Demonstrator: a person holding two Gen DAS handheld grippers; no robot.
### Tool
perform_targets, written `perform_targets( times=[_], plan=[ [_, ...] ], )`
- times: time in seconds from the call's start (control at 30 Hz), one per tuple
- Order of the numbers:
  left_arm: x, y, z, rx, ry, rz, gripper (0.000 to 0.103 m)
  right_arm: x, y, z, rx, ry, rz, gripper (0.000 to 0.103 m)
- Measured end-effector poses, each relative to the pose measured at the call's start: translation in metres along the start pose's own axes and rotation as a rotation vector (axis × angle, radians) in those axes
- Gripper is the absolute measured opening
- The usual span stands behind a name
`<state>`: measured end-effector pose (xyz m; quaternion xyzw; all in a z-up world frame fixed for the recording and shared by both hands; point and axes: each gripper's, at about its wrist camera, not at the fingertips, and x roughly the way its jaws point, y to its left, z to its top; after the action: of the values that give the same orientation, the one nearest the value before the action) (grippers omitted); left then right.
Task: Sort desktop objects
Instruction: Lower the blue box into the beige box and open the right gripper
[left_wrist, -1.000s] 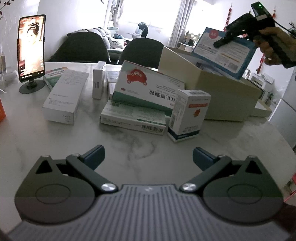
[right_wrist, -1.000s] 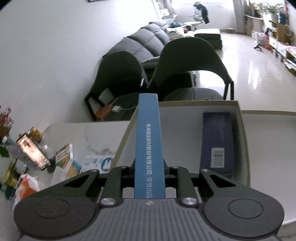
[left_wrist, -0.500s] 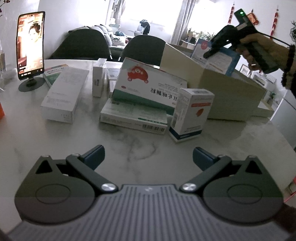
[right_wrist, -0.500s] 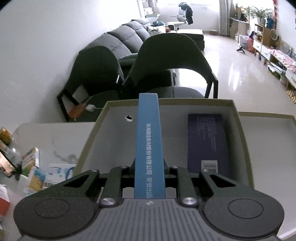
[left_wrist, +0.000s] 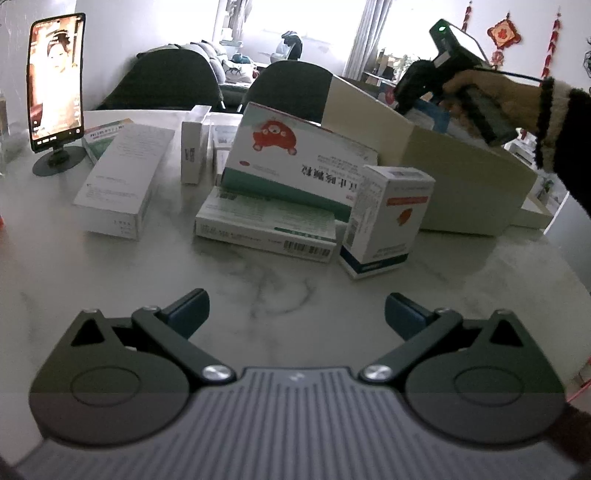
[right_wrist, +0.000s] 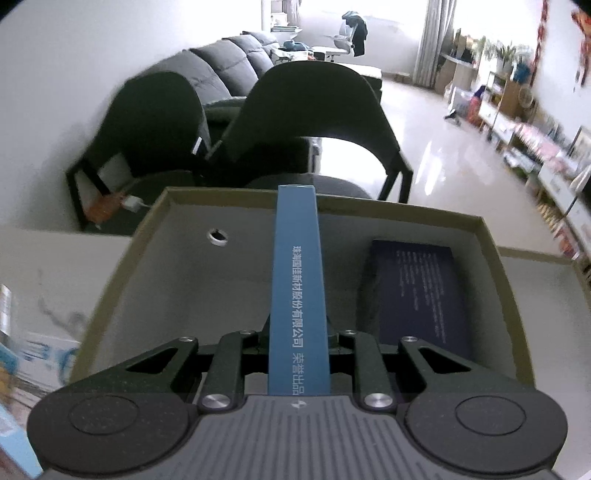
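Observation:
My right gripper (right_wrist: 297, 338) is shut on a flat blue box (right_wrist: 297, 288), held edge-up inside the open beige cardboard box (right_wrist: 122, 280). A dark navy box (right_wrist: 421, 295) lies flat on that box's floor to the right. In the left wrist view the right gripper (left_wrist: 417, 92), held by a hand, dips behind the beige box's wall (left_wrist: 461, 184). My left gripper (left_wrist: 297, 314) hovers open over bare marble, with nothing between its fingers. Ahead of it lie several medicine boxes: a red-bear box (left_wrist: 295, 162), a small upright white box (left_wrist: 388, 218) and a long white box (left_wrist: 125, 177).
A phone on a stand (left_wrist: 55, 85) is at the table's far left. Two dark chairs (right_wrist: 306, 122) stand behind the table, with a sofa beyond. The beige box's lid (left_wrist: 535, 216) lies behind the box at the right. The marble table (left_wrist: 258, 280) curves away at the right.
The right gripper has sunk with the blue box from above the beige box down into it. The left gripper has barely moved.

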<state>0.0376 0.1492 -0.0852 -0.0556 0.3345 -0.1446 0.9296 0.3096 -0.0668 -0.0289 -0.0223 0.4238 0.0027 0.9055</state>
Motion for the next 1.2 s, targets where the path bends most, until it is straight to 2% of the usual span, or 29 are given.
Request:
perform_targets(
  times=[0.13, 0.3, 0.4, 0.6, 0.83, 0.9, 1.07, 1.2],
  plan=[
    [0.001, 0.000, 0.000, 0.000, 0.005, -0.003, 0.103, 0.013, 0.012, -0.007, -0.071, -0.008, -0.074, 0.023],
    [0.003, 0.001, -0.001, -0.002, 0.011, -0.004, 0.103, 0.021, 0.024, -0.014, -0.135, -0.030, -0.126, 0.023],
    [0.002, 0.001, -0.001, -0.001, 0.010, -0.004, 0.103, 0.023, 0.024, -0.014, -0.134, -0.026, -0.136, 0.025],
    [0.003, 0.002, -0.001, -0.005, 0.009, -0.010, 0.103, 0.023, 0.018, -0.016, -0.146, -0.037, -0.225, 0.027],
    [0.005, -0.004, 0.000, 0.009, 0.016, -0.023, 0.103, 0.025, 0.014, -0.019, -0.164, -0.017, -0.255, 0.032],
    [0.004, -0.005, 0.000, 0.009, 0.012, -0.032, 0.103, 0.026, 0.015, -0.018, -0.175, -0.010, -0.244, 0.039],
    [0.003, -0.004, 0.002, -0.002, 0.012, -0.040, 0.103, 0.014, 0.015, -0.017, -0.169, -0.039, -0.177, 0.067],
    [0.004, -0.003, 0.005, -0.018, 0.018, -0.047, 0.103, -0.007, 0.013, -0.018, -0.158, -0.062, -0.125, 0.082]
  ],
)
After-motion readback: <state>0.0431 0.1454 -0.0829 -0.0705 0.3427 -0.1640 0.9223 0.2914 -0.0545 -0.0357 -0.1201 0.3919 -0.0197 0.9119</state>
